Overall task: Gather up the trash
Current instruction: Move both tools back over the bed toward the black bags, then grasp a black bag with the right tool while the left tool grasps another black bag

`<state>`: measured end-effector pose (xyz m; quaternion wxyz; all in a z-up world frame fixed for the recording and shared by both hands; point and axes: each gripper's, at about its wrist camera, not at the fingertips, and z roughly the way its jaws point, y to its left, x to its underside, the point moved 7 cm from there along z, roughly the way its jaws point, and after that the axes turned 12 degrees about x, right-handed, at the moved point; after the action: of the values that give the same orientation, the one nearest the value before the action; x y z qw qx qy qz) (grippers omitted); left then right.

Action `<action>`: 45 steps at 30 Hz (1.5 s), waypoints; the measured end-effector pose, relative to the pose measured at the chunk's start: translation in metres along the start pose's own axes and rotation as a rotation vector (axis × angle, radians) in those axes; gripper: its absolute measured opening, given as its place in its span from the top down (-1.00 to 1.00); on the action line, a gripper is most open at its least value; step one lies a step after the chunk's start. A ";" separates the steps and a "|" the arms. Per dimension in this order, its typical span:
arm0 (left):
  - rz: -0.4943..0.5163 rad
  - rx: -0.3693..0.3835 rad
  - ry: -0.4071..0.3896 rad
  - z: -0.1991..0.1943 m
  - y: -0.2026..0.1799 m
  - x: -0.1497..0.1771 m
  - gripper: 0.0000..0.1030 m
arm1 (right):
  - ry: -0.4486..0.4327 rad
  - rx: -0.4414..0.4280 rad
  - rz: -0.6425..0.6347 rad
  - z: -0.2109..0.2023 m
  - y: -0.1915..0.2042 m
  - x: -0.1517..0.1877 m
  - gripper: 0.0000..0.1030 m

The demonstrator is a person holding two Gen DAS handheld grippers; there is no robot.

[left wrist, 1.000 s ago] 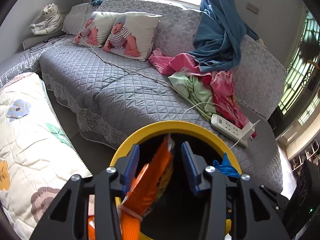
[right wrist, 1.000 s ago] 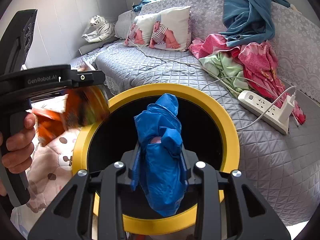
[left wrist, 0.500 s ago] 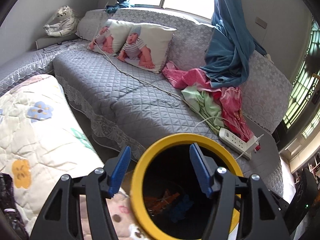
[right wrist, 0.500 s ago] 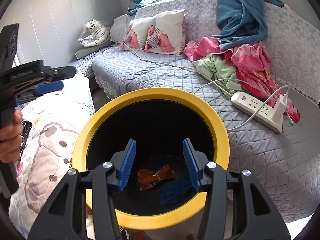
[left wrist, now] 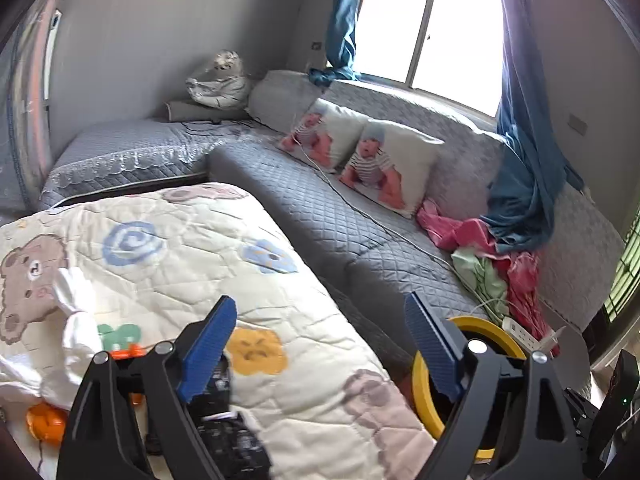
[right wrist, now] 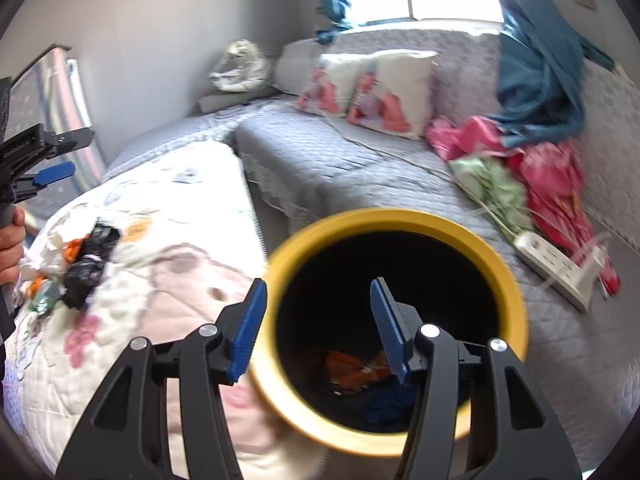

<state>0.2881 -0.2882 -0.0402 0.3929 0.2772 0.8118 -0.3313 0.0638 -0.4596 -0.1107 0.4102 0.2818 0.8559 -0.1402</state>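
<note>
The yellow-rimmed black bin [right wrist: 492, 248] stands by the sofa; an orange wrapper [right wrist: 352, 368] and a blue glove [right wrist: 384, 404] lie in it. My right gripper [right wrist: 320, 328] is open and empty over its left rim. My left gripper [left wrist: 320, 352] is open and empty over the quilt [left wrist: 180, 248], with the bin [left wrist: 484, 328] at its right. Black wrappers [left wrist: 224, 436], white tissue [left wrist: 76, 320] and orange scraps [left wrist: 46, 420] lie on the quilt below it. The same trash pile [right wrist: 86, 256] shows in the right wrist view.
A grey quilted sofa [left wrist: 320, 208] holds two baby-print pillows [left wrist: 384, 164], pink and green clothes [left wrist: 492, 256], a blue curtain [left wrist: 524, 184] and a white power strip [right wrist: 556, 260] with its cable. The left gripper and hand [right wrist: 12, 236] show at the right view's left edge.
Both grippers let go of their loads: the orange wrapper and blue glove dropped into the bin. Both have since swung left, the left one over the quilt's trash pile.
</note>
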 end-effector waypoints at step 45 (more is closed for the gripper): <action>-0.301 -0.422 -0.101 -0.281 0.304 0.175 -0.82 | -0.042 -0.284 -0.403 0.012 0.306 0.017 -0.55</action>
<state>0.2825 0.1483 -0.1490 0.4284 0.0482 0.8744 -0.2228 0.2457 -0.2141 -0.1339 0.4270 0.0421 0.8973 -0.1032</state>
